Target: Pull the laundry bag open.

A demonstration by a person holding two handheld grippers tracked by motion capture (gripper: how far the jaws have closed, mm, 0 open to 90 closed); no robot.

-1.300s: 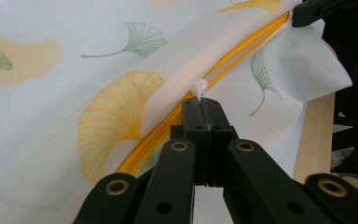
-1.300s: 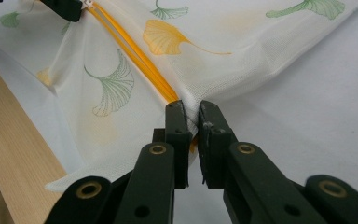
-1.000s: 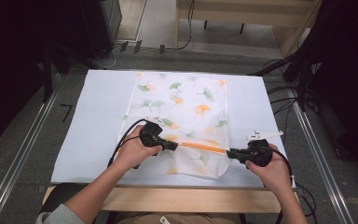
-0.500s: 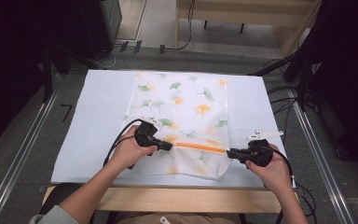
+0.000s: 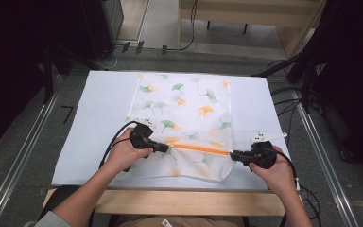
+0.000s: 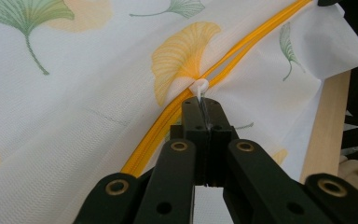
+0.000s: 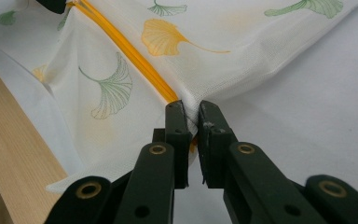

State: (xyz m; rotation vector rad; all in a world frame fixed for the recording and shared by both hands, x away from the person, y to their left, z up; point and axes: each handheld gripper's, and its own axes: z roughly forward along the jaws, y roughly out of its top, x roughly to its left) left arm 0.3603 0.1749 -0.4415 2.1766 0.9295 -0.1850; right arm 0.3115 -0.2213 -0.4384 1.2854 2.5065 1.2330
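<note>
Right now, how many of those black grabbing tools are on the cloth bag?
2. The left gripper pinches the white zipper pull at the left end of the orange zipper; the right gripper clamps the bag's edge at the zipper's right end.

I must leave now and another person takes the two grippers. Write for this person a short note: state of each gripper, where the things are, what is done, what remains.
Left gripper: shut on the white zipper pull.
Right gripper: shut on the bag's fabric at the end of the orange zipper.
Things: the leaf-print bag lies flat on the white sheet, zipper across its near part, between the two grippers.
Done: both ends gripped; the pull sits near the zipper's left end in the high view.
Left: probably slide the pull along the zipper while the right gripper keeps the end steady. How much of the zipper is closed I cannot tell.
</note>
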